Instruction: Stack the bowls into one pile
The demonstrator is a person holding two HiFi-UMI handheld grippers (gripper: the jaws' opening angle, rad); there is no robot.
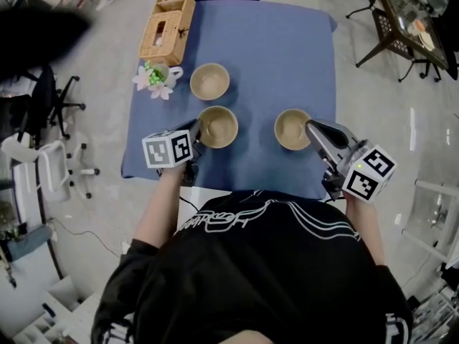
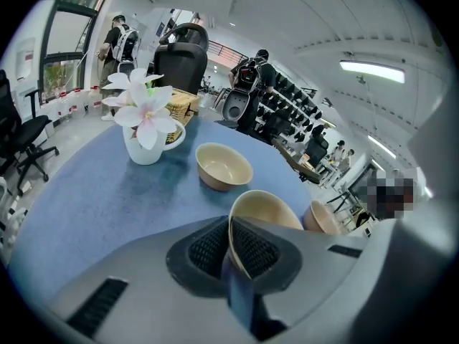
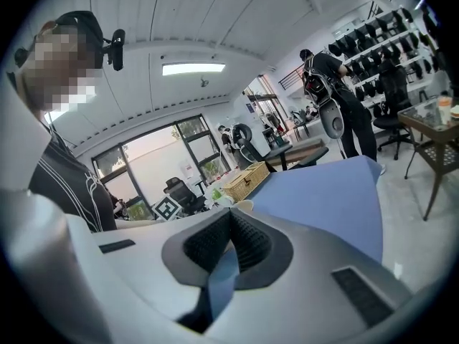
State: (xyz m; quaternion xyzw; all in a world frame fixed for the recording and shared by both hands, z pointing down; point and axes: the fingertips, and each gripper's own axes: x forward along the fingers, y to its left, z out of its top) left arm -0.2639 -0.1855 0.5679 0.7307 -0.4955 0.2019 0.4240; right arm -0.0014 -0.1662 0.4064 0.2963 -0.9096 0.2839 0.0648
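Note:
Three tan bowls sit on the blue tablecloth (image 1: pixel 272 49). My left gripper (image 1: pixel 197 129) is shut on the near-left rim of the middle bowl (image 1: pixel 219 126). In the left gripper view that bowl (image 2: pixel 267 210) is tilted, its rim pinched between the pads of the left gripper (image 2: pixel 231 224). The far bowl (image 1: pixel 209 82) (image 2: pixel 224 165) stands free behind it. The right bowl (image 1: pixel 291 130) (image 2: pixel 320 218) rests to the right. My right gripper (image 1: pixel 310 125) hovers at that bowl's right rim. Its pads (image 3: pixel 247 239) meet with nothing visible between them, and the bowl is hidden in the right gripper view.
A white cup with pink flowers (image 1: pixel 159 75) (image 2: pixel 147 131) stands left of the far bowl. A wicker basket (image 1: pixel 167 26) sits at the table's far left corner. Office chairs (image 1: pixel 50 99) stand to the left and a side table (image 1: pixel 405 20) at the far right.

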